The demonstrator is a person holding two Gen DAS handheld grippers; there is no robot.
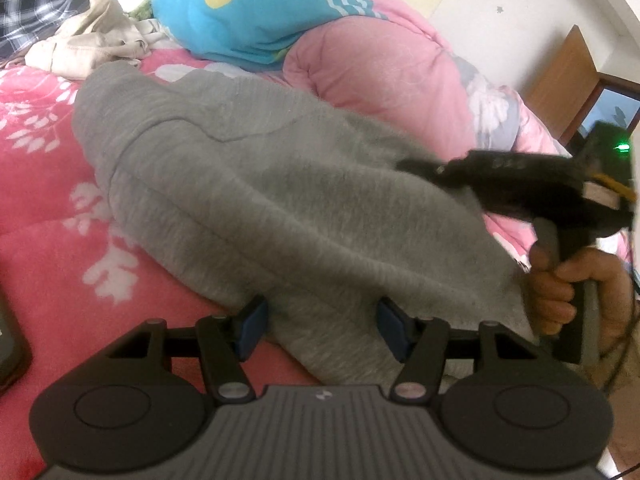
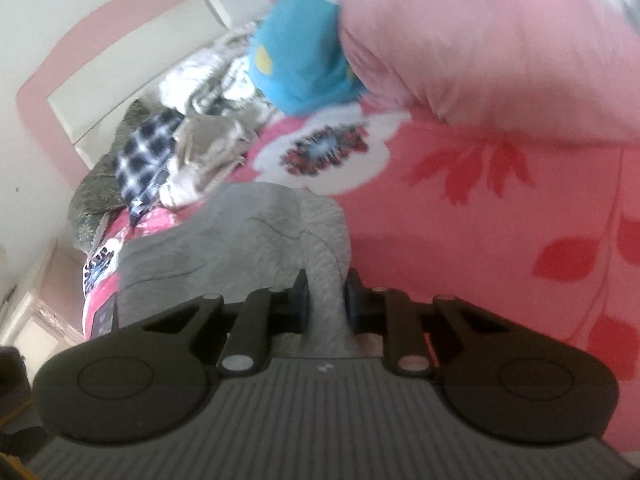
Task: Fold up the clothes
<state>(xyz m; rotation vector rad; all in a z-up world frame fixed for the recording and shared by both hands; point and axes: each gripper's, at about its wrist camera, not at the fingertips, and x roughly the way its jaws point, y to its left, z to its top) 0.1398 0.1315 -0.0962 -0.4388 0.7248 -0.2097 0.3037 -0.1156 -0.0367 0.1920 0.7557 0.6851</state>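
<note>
Bed: pink floral bed cover (image 1: 36, 184) fills the scene, with a rolled pink quilt (image 1: 384, 68) and a blue pillow (image 1: 256, 12) behind, and a heap of unfolded clothes (image 1: 80, 36) in the far corner.
Garment: grey knit sweater (image 1: 256, 184) lies flat across the bed cover, its near hem toward both claws.
Left claw: left claw (image 1: 320, 330) stands half open, with a thick bunch of the near hem between its blue pads; I cannot tell if the pads really press the cloth.
Right claw: right claw (image 2: 324, 300) is closed narrow on a ridge of the grey sweater at its right edge; the fold rises between the two pads.
Right hand: person's hand (image 1: 560, 292) holds the handle of that claw at the sweater's right side.
Step in hand: I judge it is taking hold of the near edge at two points, ready to fold.
How to do it well: the left claw should close fully before any lift. Both claws should then rise together, keep the hem taut between them, and carry it over evenly.
Risk: knit cloth is thick and can slip from a half-closed grip, so one corner may fall behind.
</note>
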